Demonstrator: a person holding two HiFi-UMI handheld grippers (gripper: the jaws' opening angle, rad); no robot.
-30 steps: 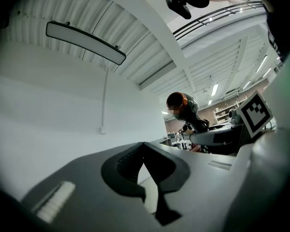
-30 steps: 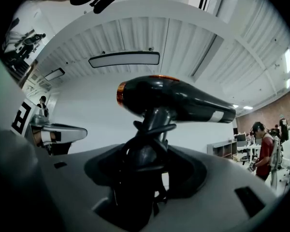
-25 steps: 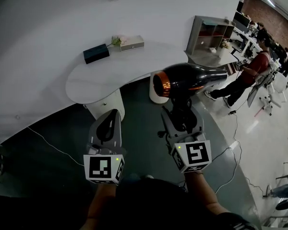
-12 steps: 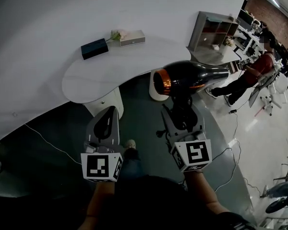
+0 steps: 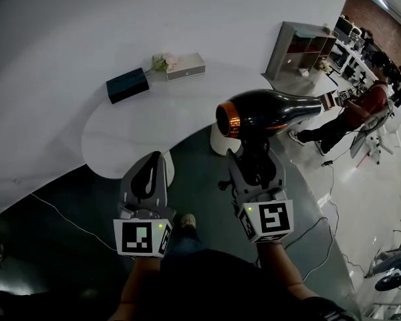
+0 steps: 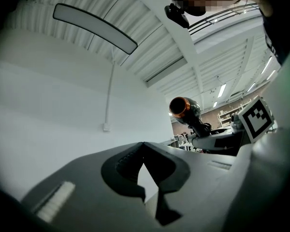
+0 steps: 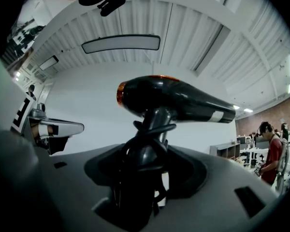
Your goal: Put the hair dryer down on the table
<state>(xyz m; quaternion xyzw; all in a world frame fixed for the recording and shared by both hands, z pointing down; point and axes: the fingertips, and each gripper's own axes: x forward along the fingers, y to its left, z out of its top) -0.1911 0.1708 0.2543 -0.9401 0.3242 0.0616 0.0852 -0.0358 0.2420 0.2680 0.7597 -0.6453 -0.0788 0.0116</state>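
Note:
A black hair dryer (image 5: pixel 271 112) with an orange ring at its rear hangs in the air over the dark floor, just off the near right edge of the white curved table (image 5: pixel 187 105). My right gripper (image 5: pixel 254 158) is shut on its handle, with the cord bunched round the handle between the jaws (image 7: pixel 147 153). The dryer's barrel (image 7: pixel 174 98) lies level, nozzle to the right. My left gripper (image 5: pixel 149 164) is held beside it, to the left, shut with nothing in it (image 6: pixel 143 146). From the left gripper view the dryer (image 6: pixel 184 109) shows to the right.
On the table's far side lie a black box (image 5: pixel 127 85), a white box (image 5: pixel 186 66) and small flowers (image 5: pixel 162 62). A grey shelf unit (image 5: pixel 301 49) stands at the right. A person (image 5: pixel 361 105) stands beyond it. Cables (image 5: pixel 60 209) cross the floor.
The view has shifted, so the table sits more to the left and lower. The dryer stays held in the right gripper, a little further right. My left gripper is unchanged.

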